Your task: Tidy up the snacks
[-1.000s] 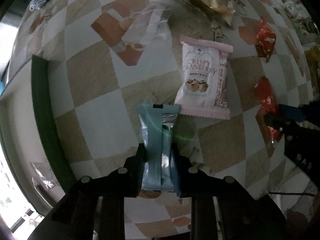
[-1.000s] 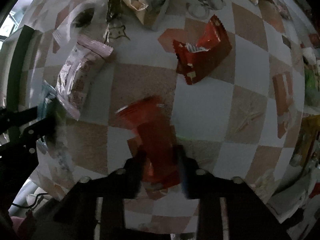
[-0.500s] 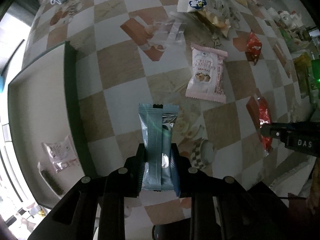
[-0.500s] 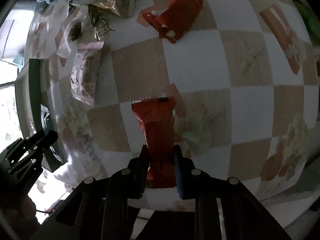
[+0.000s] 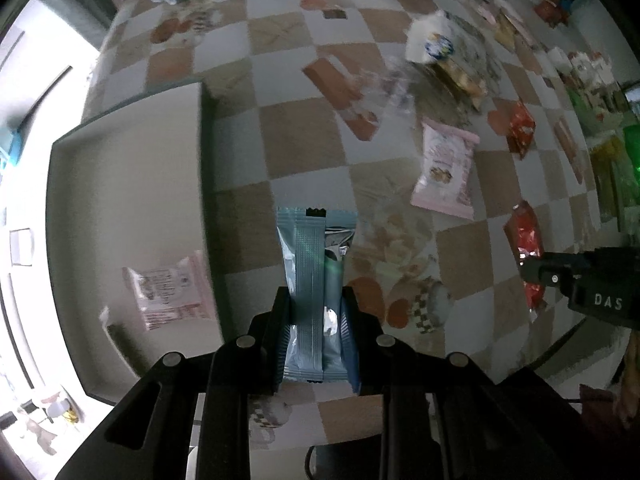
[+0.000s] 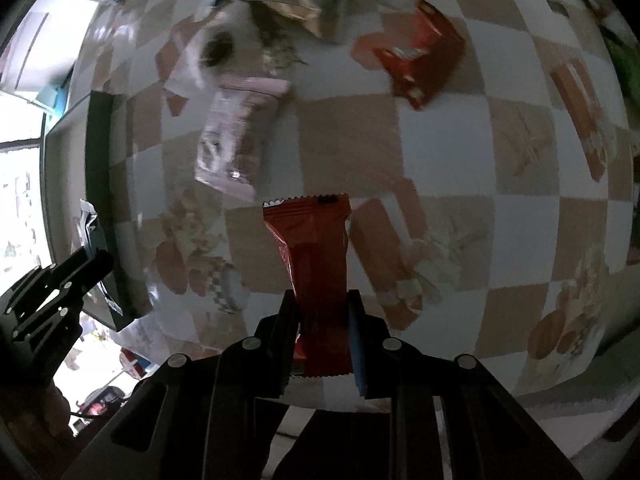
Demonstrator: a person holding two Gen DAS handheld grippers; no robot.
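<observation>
Only the left wrist view shows inside the grey tray point(image 5: 120, 184) at 9 o'clock, where a pink snack packet point(image 5: 170, 290) lies. The left gripper point(image 5: 316, 312) is clenched on a light-blue wafer packet point(image 5: 310, 276). In the right wrist view, the right gripper point(image 6: 322, 316) grasps a red snack packet point(image 6: 316, 256). Below both lies a checkered tablecloth point(image 6: 460, 168), with a pink cranberry packet point(image 5: 444, 168) at 2 o'clock and a red pouch point(image 6: 420, 60) at 1 o'clock.

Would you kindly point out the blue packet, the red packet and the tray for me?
blue packet point(image 5: 310, 264): left wrist view, upper half above the fingers.
red packet point(image 6: 316, 252): right wrist view, middle of wrapper.
tray point(image 5: 120, 184): left wrist view, bare floor of tray.
</observation>
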